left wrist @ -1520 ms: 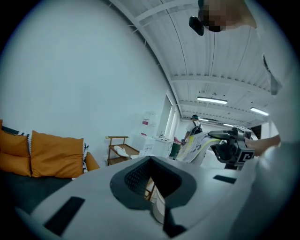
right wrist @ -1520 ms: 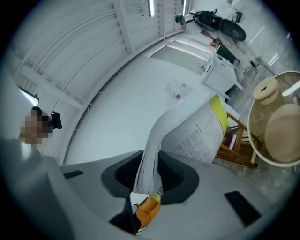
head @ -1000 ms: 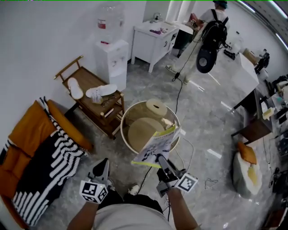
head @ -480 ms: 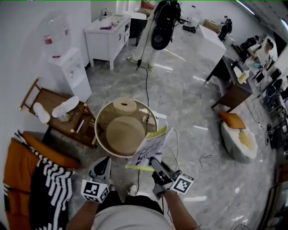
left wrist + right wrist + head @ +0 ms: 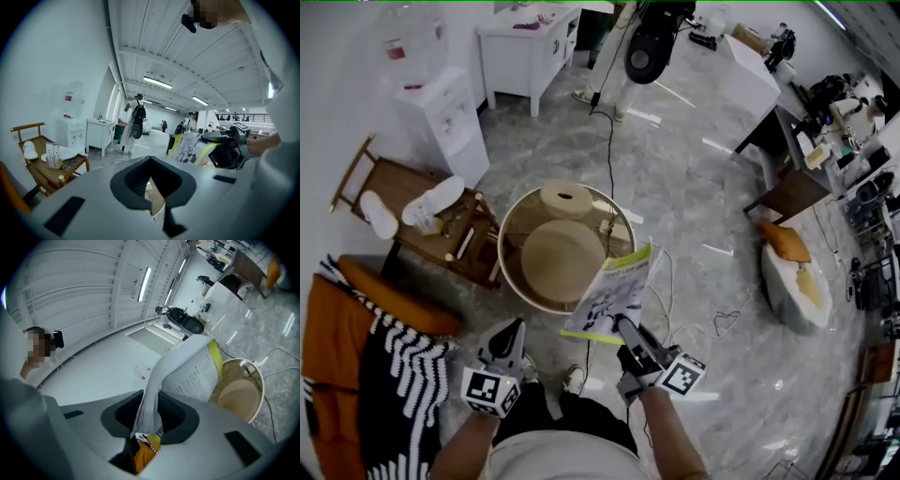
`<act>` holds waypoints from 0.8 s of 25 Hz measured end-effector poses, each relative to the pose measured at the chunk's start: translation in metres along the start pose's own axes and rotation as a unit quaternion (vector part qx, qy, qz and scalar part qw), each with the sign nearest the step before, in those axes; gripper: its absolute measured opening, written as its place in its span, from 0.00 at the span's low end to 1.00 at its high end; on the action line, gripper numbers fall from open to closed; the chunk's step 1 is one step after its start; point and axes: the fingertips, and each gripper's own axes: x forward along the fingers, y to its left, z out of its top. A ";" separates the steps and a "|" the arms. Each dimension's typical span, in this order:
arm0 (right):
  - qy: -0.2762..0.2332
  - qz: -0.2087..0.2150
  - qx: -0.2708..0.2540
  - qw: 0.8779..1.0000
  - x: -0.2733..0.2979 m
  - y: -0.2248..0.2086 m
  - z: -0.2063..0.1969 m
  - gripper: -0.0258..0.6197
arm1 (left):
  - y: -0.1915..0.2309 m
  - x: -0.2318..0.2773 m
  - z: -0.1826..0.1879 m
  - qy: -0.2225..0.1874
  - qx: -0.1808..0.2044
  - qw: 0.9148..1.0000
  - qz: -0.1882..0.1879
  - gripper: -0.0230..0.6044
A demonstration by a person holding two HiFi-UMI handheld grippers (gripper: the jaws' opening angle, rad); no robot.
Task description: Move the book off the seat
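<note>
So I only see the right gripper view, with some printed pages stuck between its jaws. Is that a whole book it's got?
Observer: Yes. It's a thin book, and its cover has black-and-white drawings on it. The right gripper holds it by its lower edge.
Operator: Is there a seat nearby?
Observer: An orange seat with a black-and-white striped throw sits at the person's left. The book isn't on it.
Operator: And the other gripper?
Observer: The left gripper is beside the right one, with nothing in it.
</note>
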 end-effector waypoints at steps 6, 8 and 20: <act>0.012 -0.002 0.014 1.000 0.029 -0.012 -0.009 0.21 | 0.024 0.003 -0.003 0.007 -0.007 1.000 0.016 0.06; 0.019 -0.005 0.007 1.000 0.040 -0.022 -0.015 0.21 | 0.034 0.006 -0.008 0.008 -0.009 1.000 0.018 0.06; 0.064 -0.024 -0.003 0.998 0.102 -0.098 -0.047 0.21 | 0.070 0.040 -0.064 0.043 -0.023 0.999 0.022 0.06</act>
